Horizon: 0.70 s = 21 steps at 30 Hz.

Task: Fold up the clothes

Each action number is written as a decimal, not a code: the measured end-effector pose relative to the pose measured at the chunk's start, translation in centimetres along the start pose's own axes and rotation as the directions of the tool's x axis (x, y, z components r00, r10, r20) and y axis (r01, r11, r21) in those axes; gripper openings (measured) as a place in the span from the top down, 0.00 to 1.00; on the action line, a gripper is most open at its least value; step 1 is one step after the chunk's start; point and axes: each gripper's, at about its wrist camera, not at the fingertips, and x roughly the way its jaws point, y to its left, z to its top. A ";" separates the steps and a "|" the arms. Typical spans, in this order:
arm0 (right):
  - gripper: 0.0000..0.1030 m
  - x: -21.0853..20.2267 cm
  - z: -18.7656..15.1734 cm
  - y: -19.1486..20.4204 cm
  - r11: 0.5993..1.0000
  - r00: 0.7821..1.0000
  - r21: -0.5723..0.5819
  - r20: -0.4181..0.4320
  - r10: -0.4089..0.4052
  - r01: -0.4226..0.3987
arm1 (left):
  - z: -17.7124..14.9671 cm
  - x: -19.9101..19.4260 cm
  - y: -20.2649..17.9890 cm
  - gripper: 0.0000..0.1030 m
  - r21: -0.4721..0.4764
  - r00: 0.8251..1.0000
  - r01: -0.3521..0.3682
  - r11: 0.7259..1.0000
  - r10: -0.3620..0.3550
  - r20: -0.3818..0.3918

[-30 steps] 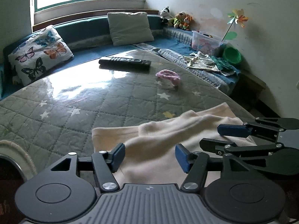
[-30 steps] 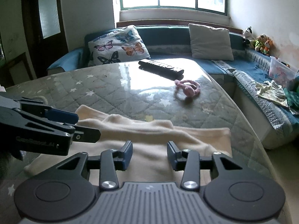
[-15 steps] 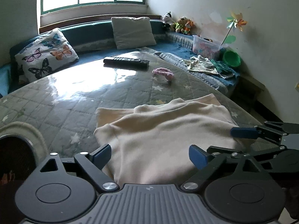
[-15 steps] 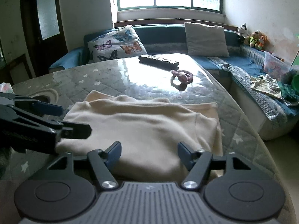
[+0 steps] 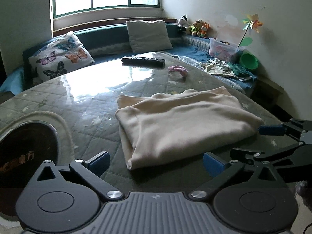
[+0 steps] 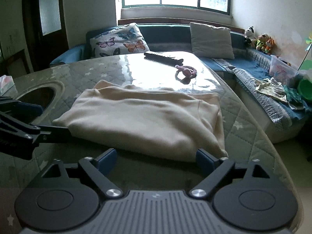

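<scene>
A cream garment [image 5: 181,122] lies folded in a flat rectangle on the quilted, glass-topped table [image 5: 78,105]; it also shows in the right wrist view [image 6: 144,117]. My left gripper [image 5: 156,163] is open and empty, just short of the garment's near edge. My right gripper [image 6: 156,161] is open and empty, at the garment's near edge, apart from the cloth. In the left wrist view the right gripper's fingers [image 5: 273,130] reach in from the right, beside the garment's right end. In the right wrist view the left gripper's fingers [image 6: 48,134] reach in from the left.
A black remote [image 5: 143,60] and a pink hair tie [image 5: 178,70] lie at the table's far side. A round dark opening [image 5: 25,152] sits in the table at left. A blue sofa with cushions [image 6: 210,39], loose clothes [image 6: 273,89] and toys runs behind and to the right.
Both grippers have opened wide, let go of the garment and drawn back toward me. The garment now lies folded flat on the table.
</scene>
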 end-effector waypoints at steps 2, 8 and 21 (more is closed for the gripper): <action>0.09 -0.1 -0.2 0.2 1.000 1.000 -0.004 -0.003 -0.008 0.008 | -0.4 -0.4 -0.1 0.00 0.005 1.000 -0.006 1.000 0.006 0.005; 0.01 -0.5 -0.6 0.9 0.999 0.999 -0.013 -0.004 -0.051 0.051 | -1.5 -1.2 -0.1 0.00 -0.007 1.000 -0.017 1.000 0.017 0.004; 0.00 -0.4 -1.5 0.9 0.993 0.992 -0.003 -0.035 -0.121 0.121 | -2.7 -1.6 -0.3 0.00 -0.015 1.000 -0.026 1.000 0.026 0.000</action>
